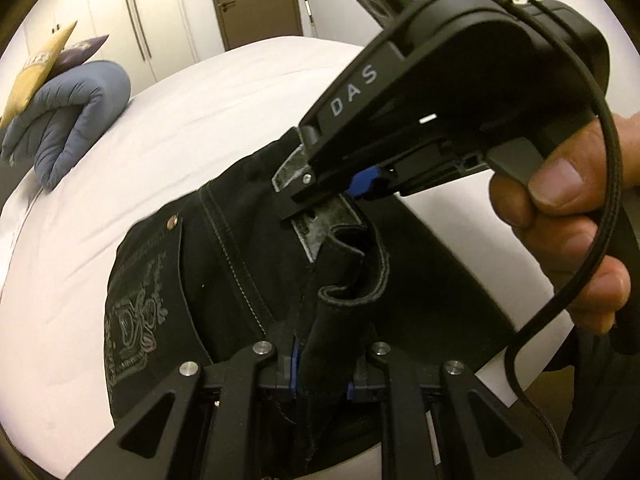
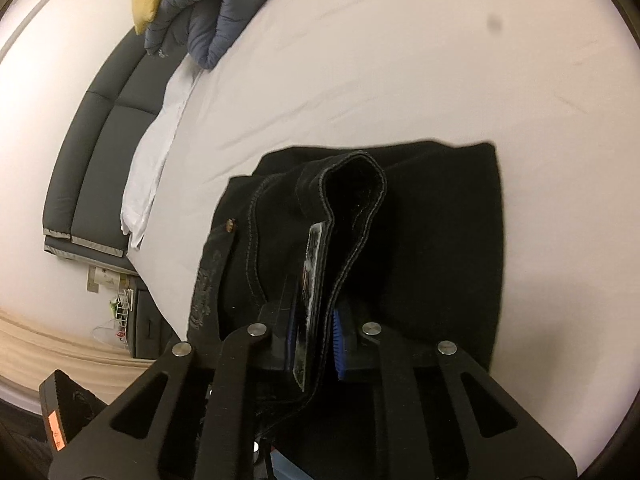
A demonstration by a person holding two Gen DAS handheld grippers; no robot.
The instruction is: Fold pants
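Observation:
Black pants (image 1: 200, 260) lie bunched on a white bed (image 1: 200, 120), back pocket embroidery facing up. At the bottom of the left wrist view, my left gripper (image 1: 320, 364) is shut on a raised fold of the waistband. My right gripper (image 1: 294, 202), held by a person's hand (image 1: 560, 208), comes in from the upper right and is shut on the waistband at its grey label patch. In the right wrist view the right gripper (image 2: 316, 340) pinches that patch and the waistband between its blue pads, with the pants (image 2: 440, 220) spread out beyond it.
A folded blue duvet (image 1: 76, 108) and a yellow pillow (image 1: 36, 76) sit at the far left of the bed. A wardrobe and a brown door (image 1: 256, 0) stand behind. A grey padded headboard (image 2: 92, 152) runs along the bed's left side.

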